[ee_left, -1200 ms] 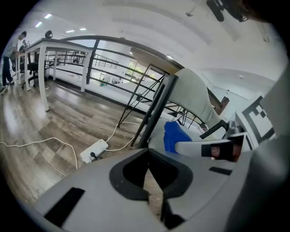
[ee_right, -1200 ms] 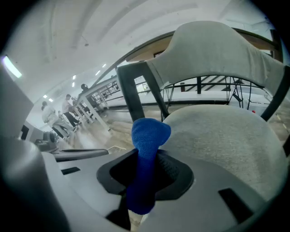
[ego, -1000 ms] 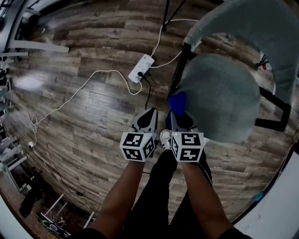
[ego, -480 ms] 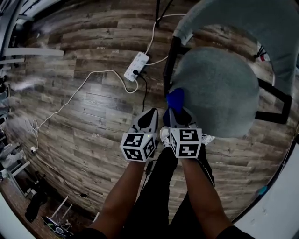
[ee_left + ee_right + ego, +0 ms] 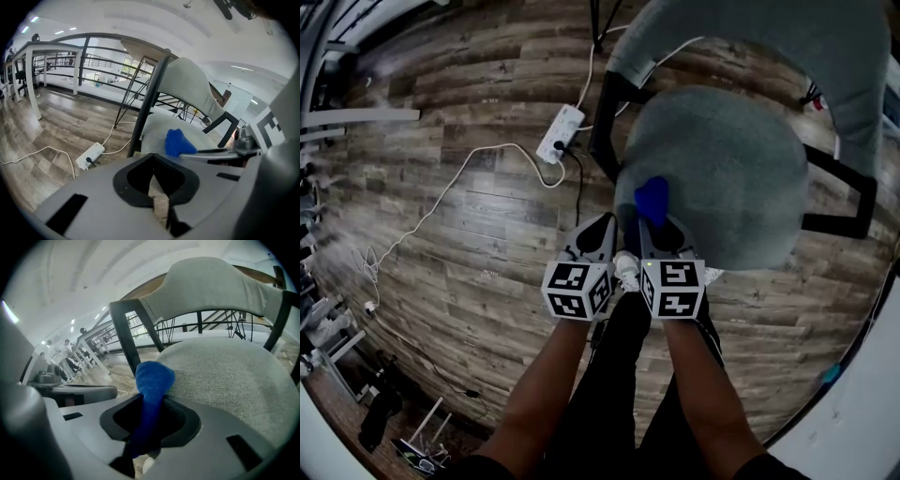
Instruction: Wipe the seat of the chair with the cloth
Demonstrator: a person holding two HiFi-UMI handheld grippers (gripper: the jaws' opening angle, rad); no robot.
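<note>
The chair has a round grey fabric seat [image 5: 722, 173] and a grey backrest [image 5: 787, 37] on a black frame. My right gripper [image 5: 655, 223] is shut on a blue cloth [image 5: 652, 199]; the cloth's free end bulges out ahead of the jaws and sits over the seat's near left edge. In the right gripper view the blue cloth [image 5: 153, 379] rests against the seat [image 5: 234, 376]. My left gripper [image 5: 604, 227] is shut and empty, held beside the right one, just off the seat over the floor. From the left gripper view, the cloth [image 5: 177, 142] shows to the right.
A white power strip [image 5: 559, 134] with white and black cables [image 5: 459, 173] lies on the wood floor left of the chair. The black chair frame [image 5: 605, 122] stands beside the seat. The person's legs and a white shoe [image 5: 627, 272] are below the grippers.
Both grippers have moved toward the chair. The blue cloth went from beside the seat's left edge to over the seat. The right gripper's hold is unchanged.
</note>
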